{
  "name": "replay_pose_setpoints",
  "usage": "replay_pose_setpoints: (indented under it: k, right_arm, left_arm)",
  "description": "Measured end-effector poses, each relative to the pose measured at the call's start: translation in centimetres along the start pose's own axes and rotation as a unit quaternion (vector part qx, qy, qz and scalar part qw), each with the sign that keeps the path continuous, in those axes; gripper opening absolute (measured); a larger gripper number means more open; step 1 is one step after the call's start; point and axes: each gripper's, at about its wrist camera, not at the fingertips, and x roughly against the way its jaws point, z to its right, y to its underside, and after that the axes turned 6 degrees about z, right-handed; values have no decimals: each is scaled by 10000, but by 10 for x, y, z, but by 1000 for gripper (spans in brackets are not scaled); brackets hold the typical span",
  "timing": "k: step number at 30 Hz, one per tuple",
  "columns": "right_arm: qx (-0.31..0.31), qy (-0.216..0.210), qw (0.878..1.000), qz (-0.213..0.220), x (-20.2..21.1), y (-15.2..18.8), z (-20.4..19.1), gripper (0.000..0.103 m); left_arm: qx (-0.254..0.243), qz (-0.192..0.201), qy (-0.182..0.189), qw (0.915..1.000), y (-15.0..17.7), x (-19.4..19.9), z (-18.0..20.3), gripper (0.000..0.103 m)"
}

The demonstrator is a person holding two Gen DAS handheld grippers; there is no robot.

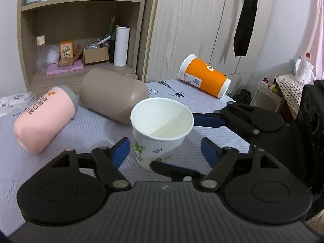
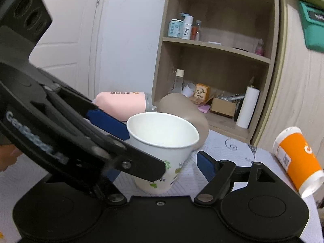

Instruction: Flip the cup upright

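Observation:
A white paper cup (image 1: 160, 129) with green print stands mouth up on the quilted table, tilted slightly; it also shows in the right wrist view (image 2: 162, 147). My left gripper (image 1: 165, 148) is open, its blue pads either side of the cup's lower wall with gaps. My right gripper (image 2: 162, 158) is open around the same cup; in the left wrist view one of its fingers (image 1: 206, 120) sits by the rim. Neither gripper clamps the cup.
A pink cup (image 1: 44, 117), a taupe cup (image 1: 113, 95) and an orange cup (image 1: 204, 76) lie on their sides on the table (image 1: 81, 133). A shelf unit (image 1: 81, 30) with boxes and bottles stands behind. A wardrobe (image 1: 192, 20) is at the back right.

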Motion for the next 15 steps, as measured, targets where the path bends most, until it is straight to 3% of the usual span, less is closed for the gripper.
replay_pose_setpoints:
  k: [4, 10, 15]
  right_arm:
    - [-132, 24, 9999, -5, 12, 3, 2, 83]
    - [-447, 206, 9988, 63, 37, 7, 2, 83]
    - [-662, 628, 9950, 398, 67, 0, 4, 89]
  left_arm:
    - [29, 4, -253, 9997, 5, 12, 1, 80]
    - [367, 94, -787, 9962, 13, 43, 4, 93]
    - [262, 87, -1652, 9859, 24, 70, 21, 94]
